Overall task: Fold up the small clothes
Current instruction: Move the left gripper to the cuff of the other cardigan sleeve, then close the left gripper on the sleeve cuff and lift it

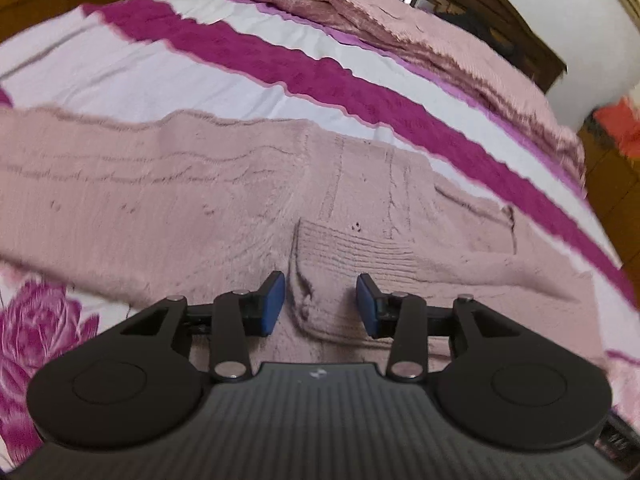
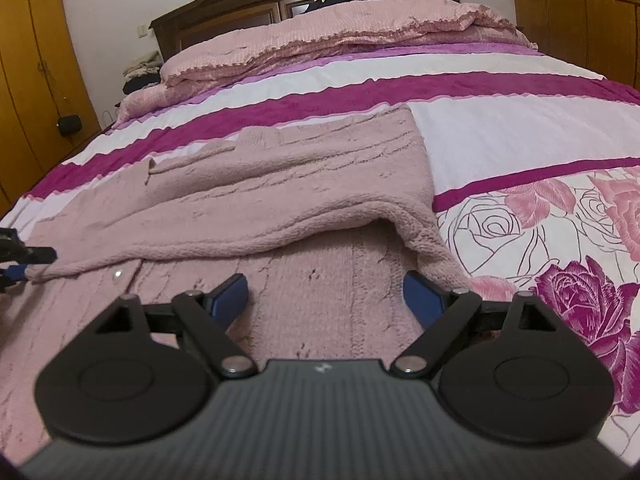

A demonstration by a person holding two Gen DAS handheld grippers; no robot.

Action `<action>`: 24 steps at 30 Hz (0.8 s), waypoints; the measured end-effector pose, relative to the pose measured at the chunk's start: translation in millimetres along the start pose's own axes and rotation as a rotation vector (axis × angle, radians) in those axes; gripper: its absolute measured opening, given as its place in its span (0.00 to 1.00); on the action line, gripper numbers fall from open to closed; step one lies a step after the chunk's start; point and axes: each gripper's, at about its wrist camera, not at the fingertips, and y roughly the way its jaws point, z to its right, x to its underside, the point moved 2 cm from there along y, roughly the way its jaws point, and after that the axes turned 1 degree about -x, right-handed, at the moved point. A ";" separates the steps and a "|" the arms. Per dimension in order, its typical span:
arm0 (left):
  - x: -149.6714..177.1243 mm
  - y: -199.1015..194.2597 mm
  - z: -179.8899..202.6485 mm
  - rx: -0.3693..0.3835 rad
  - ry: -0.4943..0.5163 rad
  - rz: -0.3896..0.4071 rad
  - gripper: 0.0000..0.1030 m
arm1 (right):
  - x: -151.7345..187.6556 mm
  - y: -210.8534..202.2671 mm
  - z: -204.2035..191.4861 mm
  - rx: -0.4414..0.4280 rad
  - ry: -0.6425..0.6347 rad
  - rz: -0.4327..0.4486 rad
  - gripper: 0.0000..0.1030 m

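Two open tools over a half-folded pink sweater (image 1: 224, 200) on the bed (image 1: 120, 76).
Left wrist view: the left tool (image 1: 321, 305), moderately spread and empty, hovers low with the ribbed cuff (image 1: 352, 252) at 12 o'clock; closing now could pinch several layers. Right wrist view: the right tool (image 2: 325, 300), wide and empty, sits low under the raised fold (image 2: 280, 184) at 12 o'clock, and could snag it.

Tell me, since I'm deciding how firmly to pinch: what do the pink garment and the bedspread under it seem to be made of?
The pink garment looks like a thick, soft knit, probably wool or acrylic: ribbed rows, cable lines and a fuzzy edge show. The bedspread looks like thin printed woven cloth, likely cotton, matte, with fine wrinkles. Both grippers, left and right, are open above the knit.
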 end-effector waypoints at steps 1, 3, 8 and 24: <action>0.9 -1.6 -1.9 0.001 -0.013 0.006 0.45 | 0.5 0.2 -0.6 0.002 -0.004 0.003 0.84; 2.7 -2.1 -4.3 -0.003 -0.028 0.015 0.44 | 1.6 -0.2 -1.9 0.005 -0.009 0.009 0.85; 2.7 3.8 -3.8 -0.026 -0.027 0.061 0.44 | 2.2 -2.2 1.6 -0.008 0.006 0.018 0.84; 35.7 4.8 35.7 -0.112 0.263 0.220 0.11 | 1.6 -3.8 3.2 -0.010 0.007 0.021 0.84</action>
